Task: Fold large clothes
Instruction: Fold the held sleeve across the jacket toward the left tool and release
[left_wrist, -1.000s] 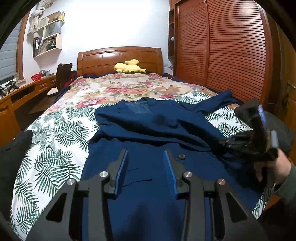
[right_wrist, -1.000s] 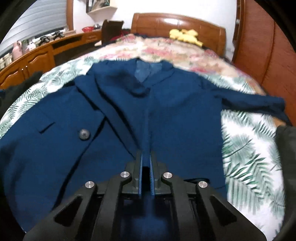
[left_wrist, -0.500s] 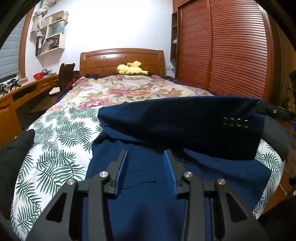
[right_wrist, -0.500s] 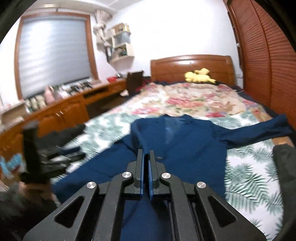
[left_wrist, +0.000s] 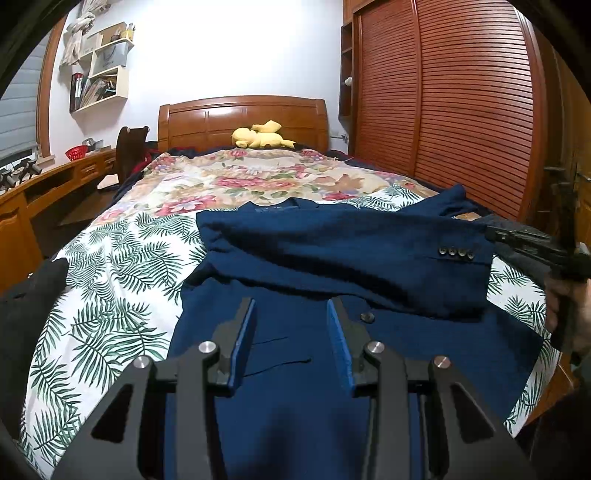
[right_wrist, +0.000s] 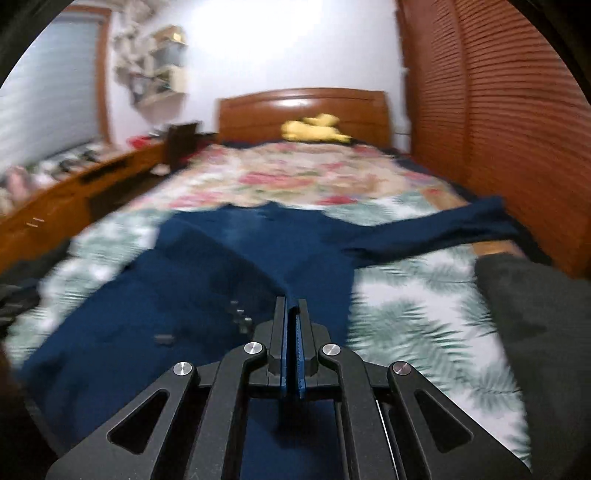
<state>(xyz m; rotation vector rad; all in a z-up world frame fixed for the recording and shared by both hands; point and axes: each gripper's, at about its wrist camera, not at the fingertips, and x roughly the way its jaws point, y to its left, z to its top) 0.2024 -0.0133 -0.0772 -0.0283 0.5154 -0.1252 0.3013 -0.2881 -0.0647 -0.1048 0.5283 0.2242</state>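
Observation:
A navy blue suit jacket (left_wrist: 295, 354) lies face up on the bed, collar toward the headboard. Its left sleeve (left_wrist: 351, 254), with cuff buttons, is stretched across the chest toward the right. My right gripper (right_wrist: 291, 306) is shut on that sleeve's cuff; it shows at the right edge of the left wrist view (left_wrist: 495, 234). The other sleeve (right_wrist: 443, 229) lies out to the right. My left gripper (left_wrist: 290, 310) is open and empty, low over the jacket's front near the pocket.
The bed has a palm-leaf sheet (left_wrist: 110, 288) and a floral quilt (left_wrist: 258, 177) behind. A yellow plush toy (left_wrist: 260, 136) sits at the headboard. Dark clothing lies at the left edge (left_wrist: 29, 295) and right (right_wrist: 535, 314). A wooden desk (left_wrist: 44, 192) runs left; wardrobe doors (left_wrist: 461, 110) stand right.
My right gripper has carried the sleeve up from the jacket and across the chest to the right, and now lowers it. The left gripper has stayed open in place.

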